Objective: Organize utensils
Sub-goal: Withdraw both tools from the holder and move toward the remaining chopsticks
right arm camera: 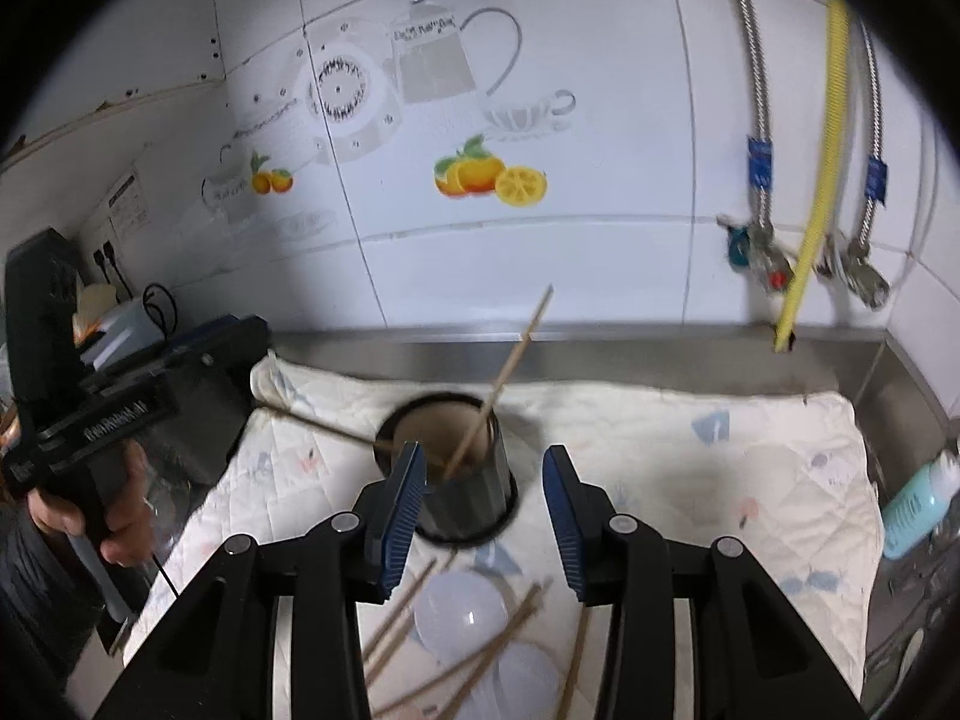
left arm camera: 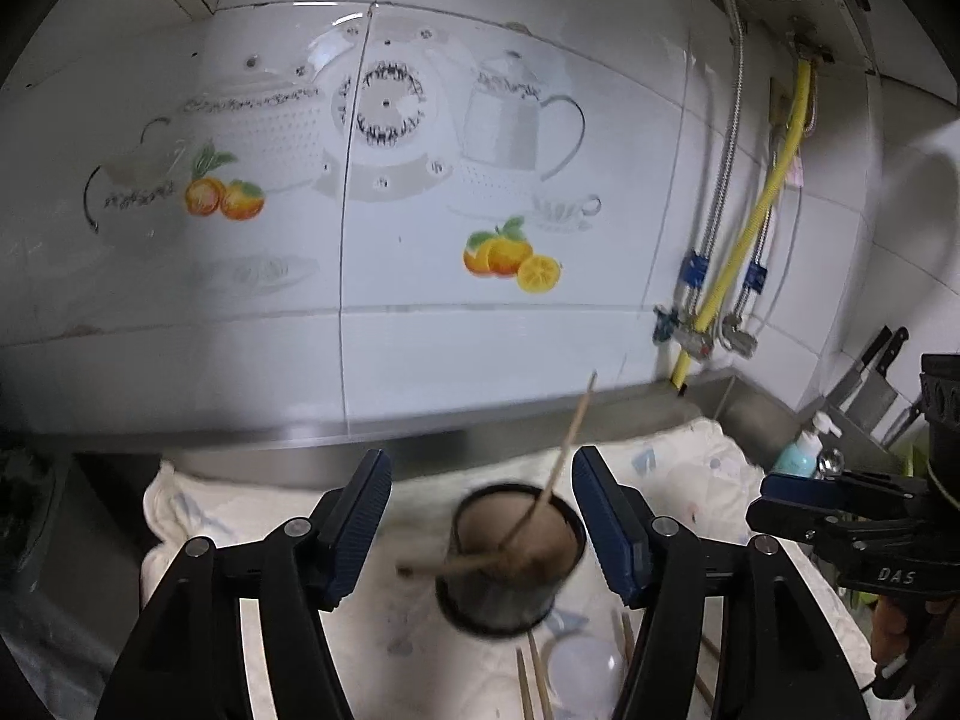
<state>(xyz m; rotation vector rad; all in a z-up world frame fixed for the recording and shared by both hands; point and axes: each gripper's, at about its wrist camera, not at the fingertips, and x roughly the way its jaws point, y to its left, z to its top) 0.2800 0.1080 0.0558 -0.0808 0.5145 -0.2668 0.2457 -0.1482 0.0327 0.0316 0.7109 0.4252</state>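
Note:
A dark round utensil holder (left arm camera: 510,564) (right arm camera: 462,498) stands on the quilted cloth. Two wooden chopsticks (right arm camera: 516,354) (left arm camera: 570,438) rest in it, one leaning up toward the wall, the other slanting out over the left rim. My left gripper (left arm camera: 480,456) is open just short of the holder, with nothing between its fingers. My right gripper (right arm camera: 485,450) is also open and holds nothing, a little nearer than the holder. Several loose chopsticks (right arm camera: 420,630) and white plastic spoons (right arm camera: 459,612) lie on the cloth below the right gripper.
The pale quilted cloth (right arm camera: 720,462) covers a steel counter against a tiled wall. A teal bottle (right arm camera: 918,504) lies at the right edge. Knives (left arm camera: 870,384) stand in a rack at far right. A yellow hose (right arm camera: 822,180) and steel hoses hang on the wall.

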